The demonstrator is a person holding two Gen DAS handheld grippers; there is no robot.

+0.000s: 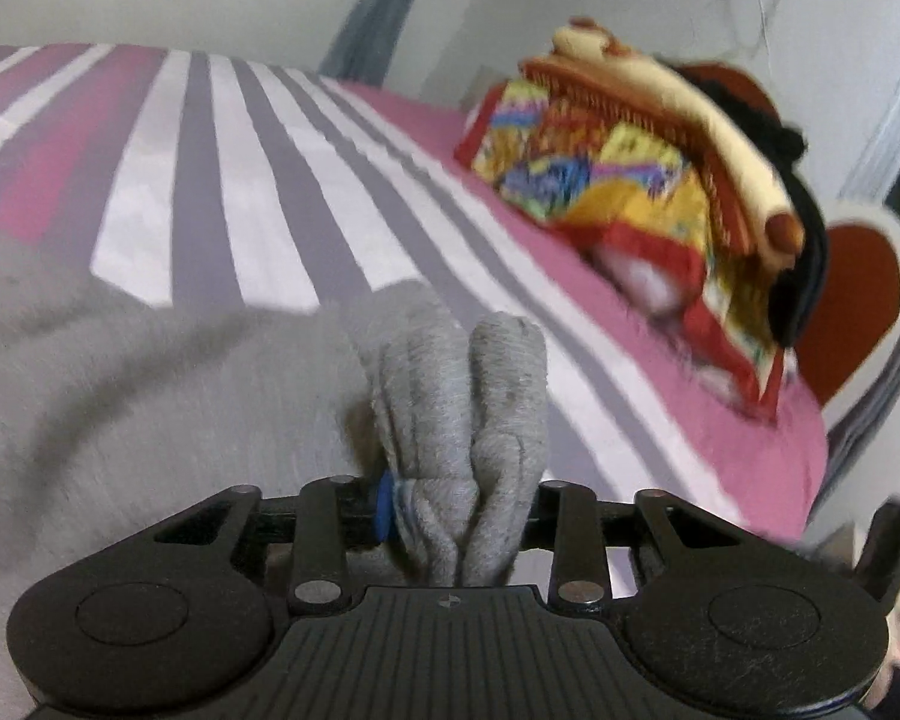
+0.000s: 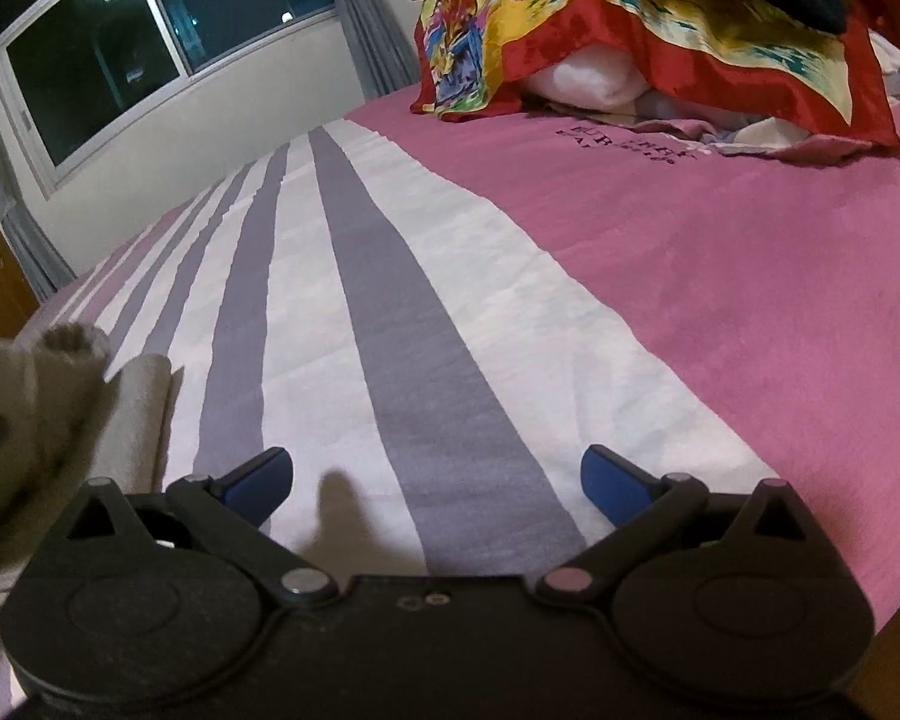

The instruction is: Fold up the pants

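A bedroom: at far left a dark window (image 2: 150,30) with grey curtains (image 2: 372,24); below it a bed under a bedspread (image 2: 390,312) striped white, grey and pink. The grey pants (image 1: 150,408) lie spread over the left part of the bed, soft sweat fabric by the look; their bunched ribbed band stands up from the left gripper (image 1: 459,516), whose jaws are clamped together on it, likely so the cloth can be lifted and carried over for a fold. Further right the right gripper (image 2: 435,480) hangs above bare bedspread with its blue fingers (image 2: 615,483) spread wide and holding nothing, seemingly ready for a second hold; the pants lie just beside it at its left. At far right, well apart from both, sits a pile of bright patterned bedding (image 1: 630,180).
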